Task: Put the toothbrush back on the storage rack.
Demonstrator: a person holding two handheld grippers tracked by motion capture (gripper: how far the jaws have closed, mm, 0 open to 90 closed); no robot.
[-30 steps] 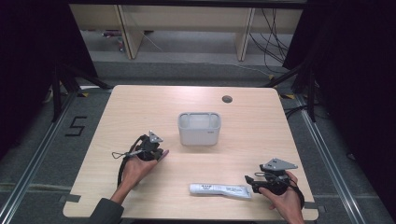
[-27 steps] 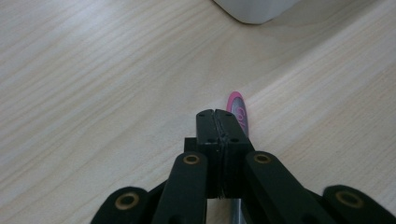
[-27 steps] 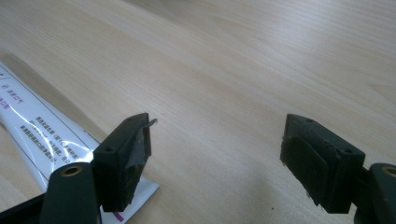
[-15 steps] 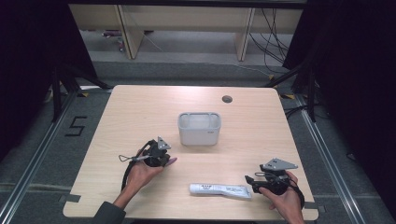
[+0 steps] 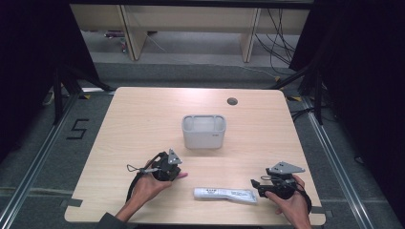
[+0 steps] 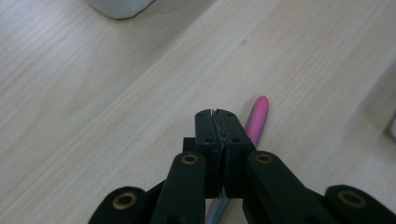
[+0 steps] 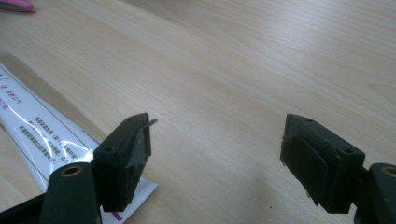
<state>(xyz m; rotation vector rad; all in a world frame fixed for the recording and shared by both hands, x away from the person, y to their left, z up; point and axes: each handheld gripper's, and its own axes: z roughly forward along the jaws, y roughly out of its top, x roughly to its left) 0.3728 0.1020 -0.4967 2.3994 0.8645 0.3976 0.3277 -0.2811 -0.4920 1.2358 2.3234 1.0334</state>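
Observation:
My left gripper (image 5: 176, 172) (image 6: 215, 114) is shut on a slim pink rod, perhaps a toothbrush (image 6: 257, 119). The rod's rounded tip sticks out past the jaws just above the table, and it shows as a pink tip (image 5: 183, 175) in the high view. A flat white printed packet (image 5: 224, 194) lies near the front edge. My right gripper (image 5: 256, 184) (image 7: 217, 126) stands open at the packet's right end, nothing between its jaws. In the right gripper view the packet (image 7: 42, 135) runs under the left-hand jaw. A white rectangular cup (image 5: 204, 131) stands mid-table.
The wooden table (image 5: 143, 124) has a round cable hole (image 5: 232, 101) at the back right. Beyond it are a grey floor, shelving legs and cables. A corner of the white cup (image 6: 119, 7) shows at the top of the left gripper view.
My left hand has carried the pink rod to the right and slightly toward the front edge, nearer the packet. The right gripper has stayed where it was, still open.

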